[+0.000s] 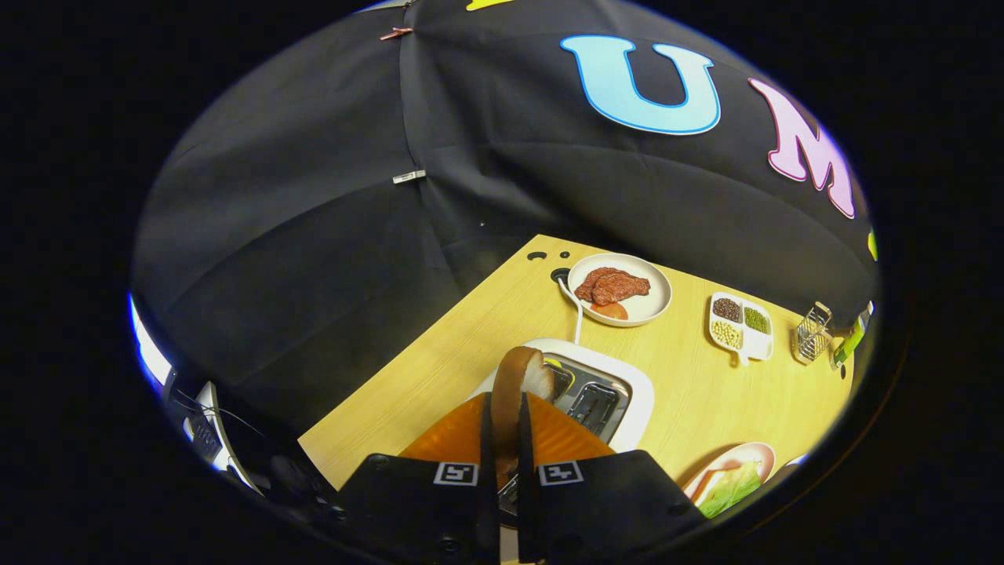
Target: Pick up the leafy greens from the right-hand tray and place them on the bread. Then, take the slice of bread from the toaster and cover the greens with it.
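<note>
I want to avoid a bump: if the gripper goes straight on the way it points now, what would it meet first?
Probably the white toaster: it lies just beyond the gripper, shut on the brown-crusted bread slice. Depth is unclear, so it may pass above.

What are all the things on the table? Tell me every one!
bread slice: one, brown crust, held between the fingers above the toaster
toaster: one, white, just beyond the fingers
meat plate: one, white, brown meat, behind the toaster
divided dish: one, white, three kinds of beans, right of the meat plate
wire rack: one, metal, beside the divided dish
greens plate: one, pinkish, green leaves, right of the fingers
table: one, light wood
gripper: one, fingers shut on the bread slice
</note>
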Available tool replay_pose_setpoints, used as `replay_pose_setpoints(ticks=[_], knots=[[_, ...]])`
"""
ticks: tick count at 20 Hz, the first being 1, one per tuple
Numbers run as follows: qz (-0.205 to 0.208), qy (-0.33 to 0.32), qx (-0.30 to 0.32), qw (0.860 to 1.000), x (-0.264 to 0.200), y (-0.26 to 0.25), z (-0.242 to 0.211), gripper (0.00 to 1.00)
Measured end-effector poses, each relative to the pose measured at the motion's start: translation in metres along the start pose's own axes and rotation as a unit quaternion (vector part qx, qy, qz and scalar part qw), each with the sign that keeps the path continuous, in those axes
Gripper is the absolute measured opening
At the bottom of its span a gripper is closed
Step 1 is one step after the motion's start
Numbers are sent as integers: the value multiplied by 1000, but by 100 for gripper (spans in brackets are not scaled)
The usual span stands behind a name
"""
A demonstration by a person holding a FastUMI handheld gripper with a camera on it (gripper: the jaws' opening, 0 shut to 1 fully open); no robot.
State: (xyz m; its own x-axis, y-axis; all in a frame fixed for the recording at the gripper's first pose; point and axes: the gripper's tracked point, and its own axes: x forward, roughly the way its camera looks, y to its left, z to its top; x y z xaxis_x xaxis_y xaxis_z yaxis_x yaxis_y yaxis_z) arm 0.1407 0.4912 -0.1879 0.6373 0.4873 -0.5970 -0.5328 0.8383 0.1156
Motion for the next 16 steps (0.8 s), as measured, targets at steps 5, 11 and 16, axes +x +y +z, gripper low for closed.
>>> replay_pose_setpoints(ticks=[5, 11, 16], knots=[[19, -18, -9, 1000, -12, 4, 10, 11], [24, -54, 17, 998, -46, -3, 46, 11], [-6, -91, 9, 996, -85, -43, 75, 11]])
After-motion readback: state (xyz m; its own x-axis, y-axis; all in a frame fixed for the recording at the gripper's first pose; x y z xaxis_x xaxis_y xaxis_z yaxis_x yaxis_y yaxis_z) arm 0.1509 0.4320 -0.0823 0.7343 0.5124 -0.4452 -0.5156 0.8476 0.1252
